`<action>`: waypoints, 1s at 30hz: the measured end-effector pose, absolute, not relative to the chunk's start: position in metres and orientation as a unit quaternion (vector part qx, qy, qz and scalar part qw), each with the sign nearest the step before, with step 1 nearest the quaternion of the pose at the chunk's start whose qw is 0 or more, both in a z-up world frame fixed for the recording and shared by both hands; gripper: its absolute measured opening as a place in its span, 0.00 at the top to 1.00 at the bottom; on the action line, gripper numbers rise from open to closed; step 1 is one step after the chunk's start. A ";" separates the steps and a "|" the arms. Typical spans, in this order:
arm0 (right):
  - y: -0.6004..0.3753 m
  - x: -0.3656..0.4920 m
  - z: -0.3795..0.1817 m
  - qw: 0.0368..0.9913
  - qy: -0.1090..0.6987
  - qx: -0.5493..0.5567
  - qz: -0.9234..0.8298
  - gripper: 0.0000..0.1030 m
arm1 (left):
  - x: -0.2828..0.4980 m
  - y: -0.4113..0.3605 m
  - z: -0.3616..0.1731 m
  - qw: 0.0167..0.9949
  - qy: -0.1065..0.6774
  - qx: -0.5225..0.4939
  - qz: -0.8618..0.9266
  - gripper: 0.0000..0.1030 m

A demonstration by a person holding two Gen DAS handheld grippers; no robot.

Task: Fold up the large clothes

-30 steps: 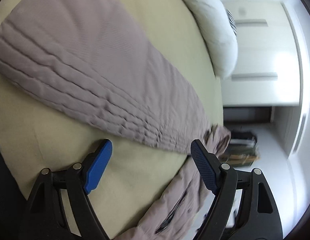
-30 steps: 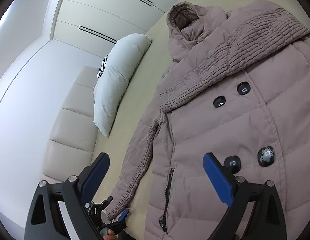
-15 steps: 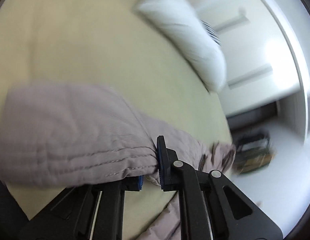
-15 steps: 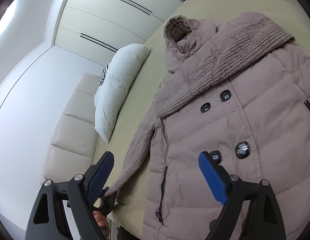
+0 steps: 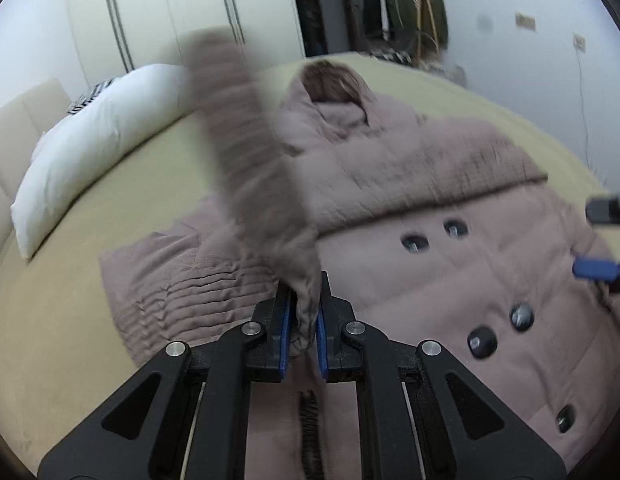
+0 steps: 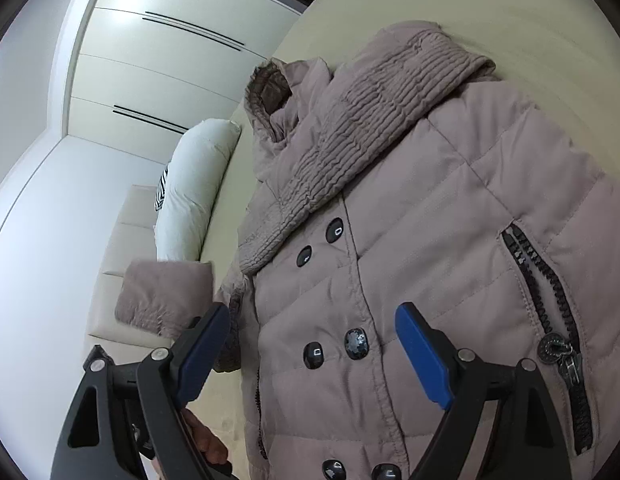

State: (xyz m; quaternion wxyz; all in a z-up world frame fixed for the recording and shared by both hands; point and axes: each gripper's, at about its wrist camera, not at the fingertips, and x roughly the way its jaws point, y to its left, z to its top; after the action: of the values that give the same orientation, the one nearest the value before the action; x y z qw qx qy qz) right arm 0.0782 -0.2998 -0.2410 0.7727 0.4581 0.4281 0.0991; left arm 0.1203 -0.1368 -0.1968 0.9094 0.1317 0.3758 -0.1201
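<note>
A mauve padded coat (image 5: 450,208) with dark buttons lies front-up on the bed, hood toward the far side. One sleeve lies folded across its chest (image 6: 362,128). My left gripper (image 5: 302,312) is shut on the cuff of the other sleeve (image 5: 246,152) and holds it lifted, blurred by motion, above the coat. The lifted cuff also shows in the right wrist view (image 6: 162,296). My right gripper (image 6: 314,344) is open and empty, hovering over the coat's buttons (image 6: 356,342); its fingertips (image 5: 594,268) show at the right edge of the left wrist view.
The coat lies on a beige bed sheet (image 5: 90,280). A white pillow (image 5: 90,152) rests by the padded headboard (image 6: 122,248). White wardrobe doors (image 6: 170,60) stand behind. A clothes rack (image 5: 406,16) stands at the far wall.
My left gripper closed on the sleeve cuff and has swung it up off the bed toward the coat's body. My right gripper moved closer over the coat front, still open.
</note>
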 end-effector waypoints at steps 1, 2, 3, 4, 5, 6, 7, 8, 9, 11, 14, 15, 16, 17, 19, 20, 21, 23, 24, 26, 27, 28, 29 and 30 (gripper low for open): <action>-0.300 0.083 -0.245 0.768 0.433 0.460 0.103 0.15 | 0.112 -0.119 -0.213 0.908 0.381 0.128 -0.121 0.91; -0.297 0.088 -0.248 0.763 0.437 0.463 0.110 0.15 | 0.116 -0.110 -0.218 0.907 0.385 0.124 -0.121 0.91; -0.294 0.095 -0.251 0.757 0.442 0.467 0.117 0.15 | 0.114 -0.106 -0.221 0.906 0.386 0.124 -0.123 0.91; -0.290 0.102 -0.253 0.750 0.447 0.471 0.124 0.15 | 0.112 -0.102 -0.223 0.906 0.385 0.127 -0.123 0.91; -0.285 0.109 -0.254 0.744 0.450 0.475 0.133 0.15 | 0.113 -0.105 -0.226 0.906 0.383 0.129 -0.126 0.91; -0.277 0.119 -0.256 0.736 0.456 0.478 0.146 0.15 | 0.114 -0.105 -0.227 0.907 0.382 0.128 -0.127 0.91; -0.268 0.129 -0.258 0.728 0.469 0.477 0.154 0.14 | 0.116 -0.102 -0.228 0.907 0.384 0.119 -0.128 0.91; -0.260 0.138 -0.262 0.720 0.487 0.472 0.146 0.14 | 0.112 -0.095 -0.224 0.907 0.385 0.110 -0.129 0.91; -0.254 0.146 -0.264 0.713 0.499 0.472 0.139 0.13 | 0.113 -0.090 -0.222 0.909 0.383 0.097 -0.129 0.91; -0.239 0.162 -0.268 0.700 0.501 0.483 0.162 0.13 | 0.114 -0.081 -0.218 0.911 0.383 0.078 -0.129 0.91; -0.221 0.183 -0.274 0.679 0.512 0.499 0.170 0.14 | 0.099 -0.057 -0.201 0.915 0.377 0.059 -0.133 0.91; -0.214 0.191 -0.277 0.671 0.516 0.502 0.176 0.18 | 0.100 -0.054 -0.199 0.916 0.375 0.054 -0.135 0.91; -0.209 0.197 -0.279 0.665 0.520 0.504 0.180 0.26 | 0.099 -0.049 -0.197 0.917 0.373 0.047 -0.136 0.91; -0.201 0.206 -0.284 0.653 0.530 0.507 0.188 0.31 | 0.098 -0.046 -0.195 0.917 0.372 0.043 -0.136 0.91; -0.193 0.217 -0.288 0.643 0.543 0.505 0.190 0.60 | 0.100 -0.036 -0.193 0.917 0.376 0.030 -0.129 0.91; -0.190 0.220 -0.286 0.644 0.544 0.502 0.194 0.63 | 0.099 -0.030 -0.191 0.916 0.379 0.024 -0.128 0.91; -0.187 0.222 -0.282 0.649 0.541 0.497 0.199 0.69 | 0.099 -0.021 -0.189 0.913 0.386 0.007 -0.130 0.90; -0.180 0.228 -0.261 0.666 0.532 0.474 0.221 0.74 | 0.095 -0.005 -0.184 0.911 0.389 -0.026 -0.135 0.89; -0.177 0.231 -0.250 0.673 0.528 0.463 0.232 0.77 | 0.091 0.001 -0.179 0.912 0.386 -0.040 -0.134 0.89; -0.169 0.235 -0.224 0.690 0.521 0.436 0.248 0.78 | 0.081 0.013 -0.169 0.918 0.370 -0.069 -0.126 0.86; -0.165 0.236 -0.209 0.702 0.515 0.421 0.255 0.78 | 0.077 0.017 -0.165 0.921 0.361 -0.079 -0.121 0.85; -0.160 0.236 -0.191 0.714 0.507 0.405 0.265 0.79 | 0.070 0.024 -0.159 0.926 0.348 -0.094 -0.114 0.82; -0.155 0.237 -0.171 0.725 0.496 0.391 0.275 0.79 | 0.065 0.030 -0.154 0.930 0.337 -0.107 -0.105 0.79; -0.151 0.238 -0.152 0.734 0.485 0.382 0.285 0.79 | 0.061 0.035 -0.150 0.932 0.329 -0.118 -0.096 0.71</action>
State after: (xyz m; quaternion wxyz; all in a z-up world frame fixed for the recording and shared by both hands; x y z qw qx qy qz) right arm 0.2376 -0.1513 -0.1519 0.7335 0.3820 0.4845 0.2851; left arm 0.0606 0.0346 -0.1497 0.9321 -0.1182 0.3287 -0.0962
